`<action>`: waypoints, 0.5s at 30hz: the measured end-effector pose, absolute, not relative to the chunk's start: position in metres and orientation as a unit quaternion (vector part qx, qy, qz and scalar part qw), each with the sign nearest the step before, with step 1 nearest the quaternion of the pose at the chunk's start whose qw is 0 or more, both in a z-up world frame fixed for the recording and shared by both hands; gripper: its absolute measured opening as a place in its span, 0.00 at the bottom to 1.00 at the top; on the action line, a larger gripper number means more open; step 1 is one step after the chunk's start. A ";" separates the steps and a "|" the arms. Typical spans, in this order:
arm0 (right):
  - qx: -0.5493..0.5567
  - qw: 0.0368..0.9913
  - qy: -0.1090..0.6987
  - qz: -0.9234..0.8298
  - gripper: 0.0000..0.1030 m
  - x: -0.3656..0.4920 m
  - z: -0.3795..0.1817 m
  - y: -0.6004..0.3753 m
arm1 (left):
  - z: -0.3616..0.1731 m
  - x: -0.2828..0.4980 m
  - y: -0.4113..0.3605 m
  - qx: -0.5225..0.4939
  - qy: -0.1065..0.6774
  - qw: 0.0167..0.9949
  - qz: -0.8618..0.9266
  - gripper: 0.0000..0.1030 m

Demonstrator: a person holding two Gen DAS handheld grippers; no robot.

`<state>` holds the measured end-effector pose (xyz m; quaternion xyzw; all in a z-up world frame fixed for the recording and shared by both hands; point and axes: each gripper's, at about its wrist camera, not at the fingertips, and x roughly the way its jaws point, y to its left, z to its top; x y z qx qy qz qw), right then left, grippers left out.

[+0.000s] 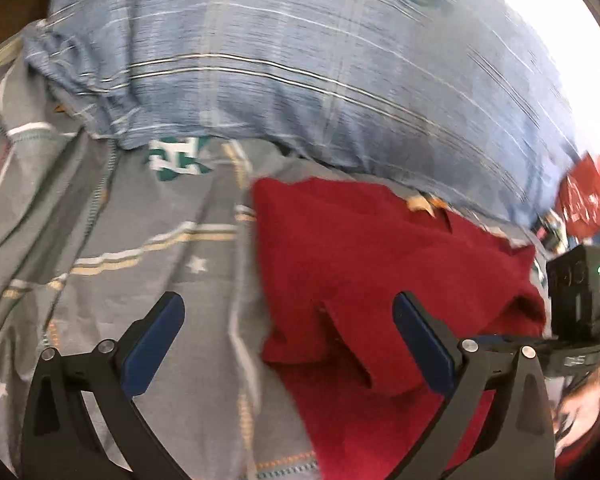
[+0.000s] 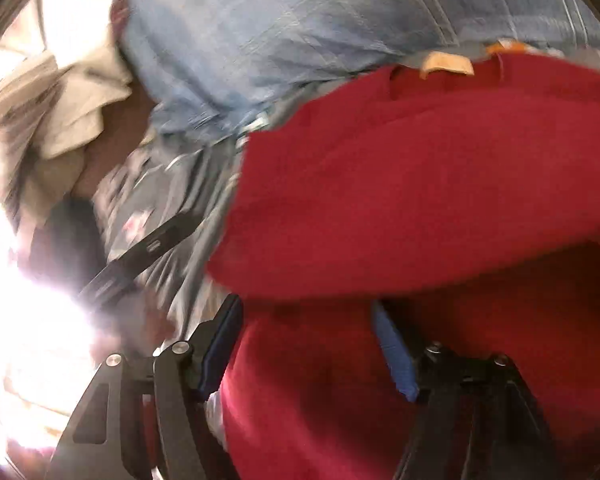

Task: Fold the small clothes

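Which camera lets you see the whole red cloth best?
The left wrist view. There the red cloth lies on the grey bedsheet with its left edge, top edge and right corner showing. In the right wrist view the red cloth is too close and blurred; it fills the picture and runs off the edge.

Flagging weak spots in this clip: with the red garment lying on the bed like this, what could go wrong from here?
1. The right gripper has red garment between its open jaws; closing there might catch several layers and spoil the fold.
2. The blue striped pillow lies against the garment's far edge, so the cloth may bunch against it.
3. The left gripper stands open over the garment's edge and the grey bedsheet, and may pinch the sheet too.
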<state>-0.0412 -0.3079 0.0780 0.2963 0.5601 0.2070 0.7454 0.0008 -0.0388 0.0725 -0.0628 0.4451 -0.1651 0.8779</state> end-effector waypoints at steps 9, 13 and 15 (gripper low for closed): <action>0.251 0.807 0.493 0.206 0.04 -0.004 0.124 -0.296 | 0.084 0.006 -0.016 -0.116 0.424 0.886 -0.145 1.00; 0.259 0.811 0.488 0.192 0.10 0.047 0.118 -0.297 | 0.085 0.007 -0.010 -0.120 0.424 0.887 -0.138 1.00; 0.288 0.807 0.491 0.158 0.33 0.077 0.102 -0.306 | 0.084 0.009 -0.009 -0.123 0.425 0.886 -0.138 1.00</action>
